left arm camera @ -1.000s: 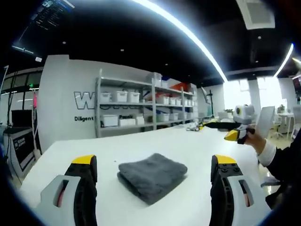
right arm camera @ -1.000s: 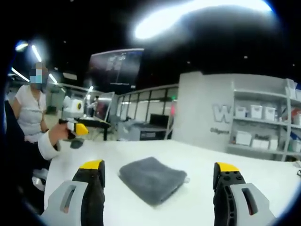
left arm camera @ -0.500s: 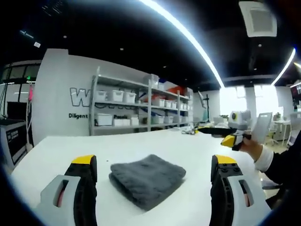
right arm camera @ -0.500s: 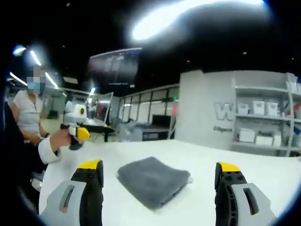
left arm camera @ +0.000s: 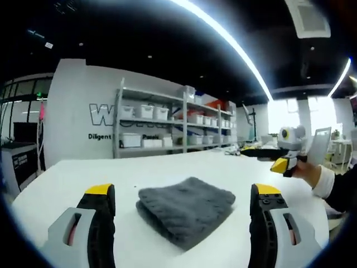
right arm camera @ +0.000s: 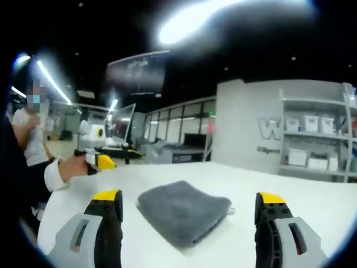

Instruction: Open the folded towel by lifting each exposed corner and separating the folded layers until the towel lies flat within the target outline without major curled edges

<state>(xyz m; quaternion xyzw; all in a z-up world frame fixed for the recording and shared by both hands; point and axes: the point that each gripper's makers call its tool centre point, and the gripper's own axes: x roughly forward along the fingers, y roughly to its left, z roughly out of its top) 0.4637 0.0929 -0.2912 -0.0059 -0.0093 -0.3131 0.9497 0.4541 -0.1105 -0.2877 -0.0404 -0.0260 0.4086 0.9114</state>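
Folded grey towel [left arm camera: 186, 216] lies on the white table [left arm camera: 67, 178], between both sets of jaws; over the last second it has grown slightly in each view, indicating approach; no corner lifted yet. Shelving unit [left arm camera: 167, 131] at 12 o'clock holds white bins [left arm camera: 146, 111], contents not discernible. Left gripper [left arm camera: 184, 223] and right gripper [right arm camera: 189, 223] stand wide apart, holding nothing.

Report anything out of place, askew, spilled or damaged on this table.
Nothing stands out. The grey towel lies neatly folded on the white table, between the open left gripper and open right gripper.
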